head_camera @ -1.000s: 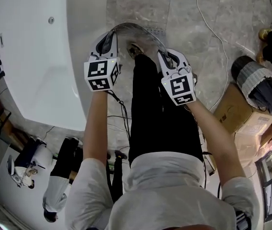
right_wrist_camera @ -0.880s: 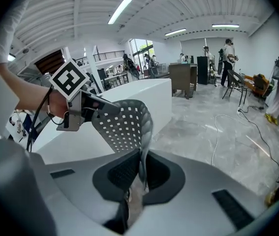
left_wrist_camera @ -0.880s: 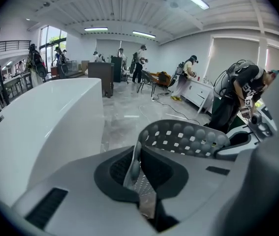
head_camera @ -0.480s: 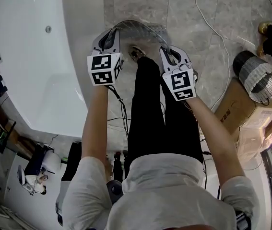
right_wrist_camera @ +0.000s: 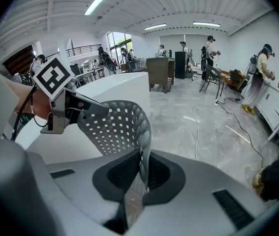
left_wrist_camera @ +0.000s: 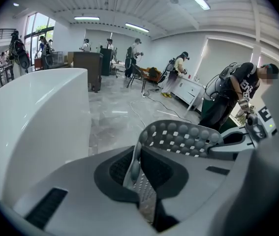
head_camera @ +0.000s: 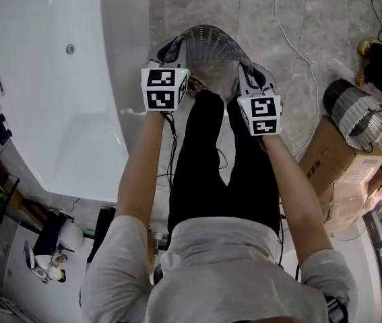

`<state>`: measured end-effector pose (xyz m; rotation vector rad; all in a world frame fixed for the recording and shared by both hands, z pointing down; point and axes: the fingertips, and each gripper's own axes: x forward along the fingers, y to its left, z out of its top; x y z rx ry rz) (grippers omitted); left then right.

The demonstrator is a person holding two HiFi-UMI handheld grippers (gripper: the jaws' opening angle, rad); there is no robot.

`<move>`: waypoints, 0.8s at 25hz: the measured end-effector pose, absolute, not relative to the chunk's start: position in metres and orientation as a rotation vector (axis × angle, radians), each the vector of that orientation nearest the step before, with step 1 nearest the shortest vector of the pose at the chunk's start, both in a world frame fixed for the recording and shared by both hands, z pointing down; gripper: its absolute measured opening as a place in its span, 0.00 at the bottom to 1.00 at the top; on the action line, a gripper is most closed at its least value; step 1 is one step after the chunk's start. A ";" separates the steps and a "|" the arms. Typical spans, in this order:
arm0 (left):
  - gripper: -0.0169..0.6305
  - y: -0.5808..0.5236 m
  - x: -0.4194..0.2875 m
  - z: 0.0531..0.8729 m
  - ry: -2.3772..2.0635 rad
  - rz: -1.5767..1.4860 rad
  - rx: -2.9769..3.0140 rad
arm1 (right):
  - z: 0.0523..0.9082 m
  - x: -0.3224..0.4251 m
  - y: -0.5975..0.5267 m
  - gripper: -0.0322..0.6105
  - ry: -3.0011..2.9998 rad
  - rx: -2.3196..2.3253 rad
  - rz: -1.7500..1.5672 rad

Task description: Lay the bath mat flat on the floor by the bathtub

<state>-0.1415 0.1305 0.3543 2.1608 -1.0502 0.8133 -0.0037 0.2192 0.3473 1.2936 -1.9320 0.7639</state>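
Head view: the person is standing beside the white bathtub (head_camera: 49, 93), which is lying at 9 o'clock of both grippers. The left gripper (head_camera: 172, 48) and the right gripper (head_camera: 247, 70) are holding the grey perforated bath mat (head_camera: 207, 42) by two opposite edges, above the marble floor (head_camera: 278, 19). The mat is arching between them, not lying flat. A cardboard box (head_camera: 335, 157) is sitting at 3 o'clock.

Left gripper view: the jaws are clenching one edge of the mat. The mat is curving away toward 2 o'clock, where the right gripper is gripping it. The tub wall is filling 9 o'clock.

Right gripper view: the jaws are clamping the opposite edge. The mat is curving toward 10 o'clock, to the left gripper.
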 end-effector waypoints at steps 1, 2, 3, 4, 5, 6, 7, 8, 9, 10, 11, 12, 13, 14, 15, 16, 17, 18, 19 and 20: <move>0.07 0.128 -0.141 0.355 -1.047 0.808 2.159 | 0.349 -0.001 0.215 0.08 -1.927 1.298 0.755; 0.07 0.124 -0.140 0.356 -1.045 0.804 2.161 | 0.351 0.002 0.210 0.08 -1.924 1.299 0.743; 0.07 0.121 -0.139 0.357 -1.047 0.802 2.164 | 0.352 0.005 0.204 0.08 -1.926 1.296 0.731; 0.07 0.117 -0.139 0.358 -1.052 0.803 2.165 | 0.353 0.006 0.198 0.08 -1.934 1.290 0.720; 0.07 0.115 -0.138 0.359 -1.059 0.805 2.163 | 0.352 0.007 0.194 0.08 -1.944 1.281 0.714; 0.07 0.113 -0.137 0.359 -1.067 0.810 2.157 | 0.352 0.008 0.192 0.08 -1.955 1.269 0.710; 0.07 0.112 -0.135 0.359 -1.073 0.815 2.152 | 0.353 0.010 0.190 0.08 -1.964 1.257 0.709; 0.07 0.110 -0.133 0.359 -1.079 0.821 2.151 | 0.354 0.013 0.188 0.08 -1.971 1.247 0.707; 0.07 0.107 -0.129 0.359 -1.088 0.825 2.153 | 0.356 0.016 0.185 0.08 -1.977 1.239 0.705; 0.07 0.103 -0.126 0.360 -1.099 0.832 2.158 | 0.359 0.020 0.181 0.08 -1.983 1.231 0.701; 0.07 0.099 -0.121 0.362 -1.111 0.843 2.162 | 0.362 0.023 0.176 0.08 -1.990 1.222 0.699; 0.07 0.095 -0.117 0.365 -1.121 0.860 2.166 | 0.364 0.025 0.172 0.08 -1.998 1.213 0.701; 0.07 0.092 -0.112 0.367 -1.129 0.882 2.167 | 0.367 0.027 0.168 0.08 -2.005 1.205 0.707; 0.07 0.088 -0.108 0.370 -1.139 0.906 2.168 | 0.370 0.028 0.164 0.08 -2.011 1.198 0.715; 0.07 0.082 -0.105 0.372 -1.157 0.931 2.167 | 0.373 0.029 0.159 0.08 -2.018 1.192 0.721; 0.07 0.076 -0.102 0.372 -1.183 0.954 2.165 | 0.374 0.031 0.153 0.08 -2.028 1.188 0.726; 0.07 0.069 -0.100 0.372 -1.211 0.971 2.163 | 0.374 0.034 0.146 0.08 -2.038 1.185 0.730; 0.07 0.063 -0.097 0.372 -1.236 0.978 2.159 | 0.375 0.038 0.139 0.08 -2.048 1.183 0.736; 0.07 0.058 -0.094 0.371 -1.252 0.974 2.147 | 0.377 0.044 0.132 0.08 -2.055 1.180 0.744; 0.07 0.055 -0.091 0.372 -1.261 0.962 2.130 | 0.379 0.049 0.126 0.08 -2.058 1.175 0.756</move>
